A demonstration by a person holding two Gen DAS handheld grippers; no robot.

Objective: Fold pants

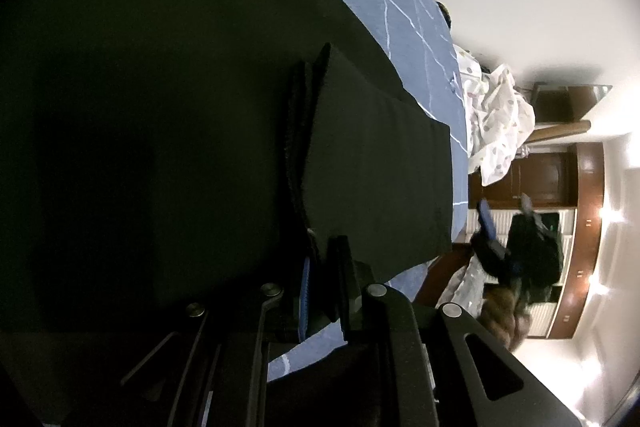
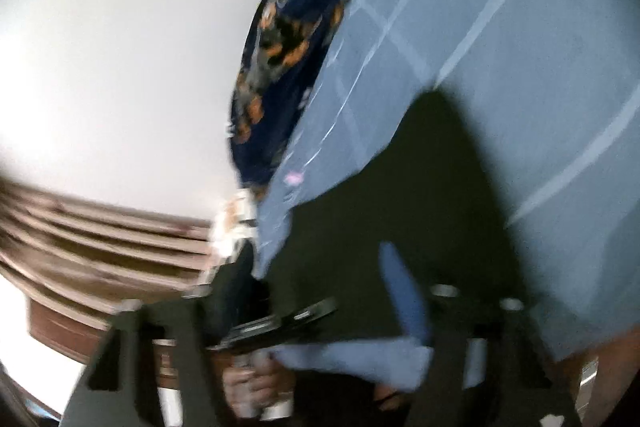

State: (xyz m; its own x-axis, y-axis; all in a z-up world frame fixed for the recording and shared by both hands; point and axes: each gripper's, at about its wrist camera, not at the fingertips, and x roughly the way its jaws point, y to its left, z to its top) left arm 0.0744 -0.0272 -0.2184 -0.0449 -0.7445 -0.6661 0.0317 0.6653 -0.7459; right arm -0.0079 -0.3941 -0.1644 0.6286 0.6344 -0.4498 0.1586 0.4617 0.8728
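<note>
Pinching black pants [image 1: 380, 163] hem: left gripper [image 1: 320, 291] | right gripper [image 2: 320, 307] fingers spread, empty | patterned pillow [image 2: 288, 39] beside

Left gripper [image 1: 320, 263] seen rolled on its side, its two fingers nearly closed, pinching a dark fabric edge between them. Right gripper [image 2: 320, 287] is blurred, its fingers spread wide apart with nothing between them. A hand [image 2: 256, 387] grips a handle below it, blurred in the right wrist view
</note>
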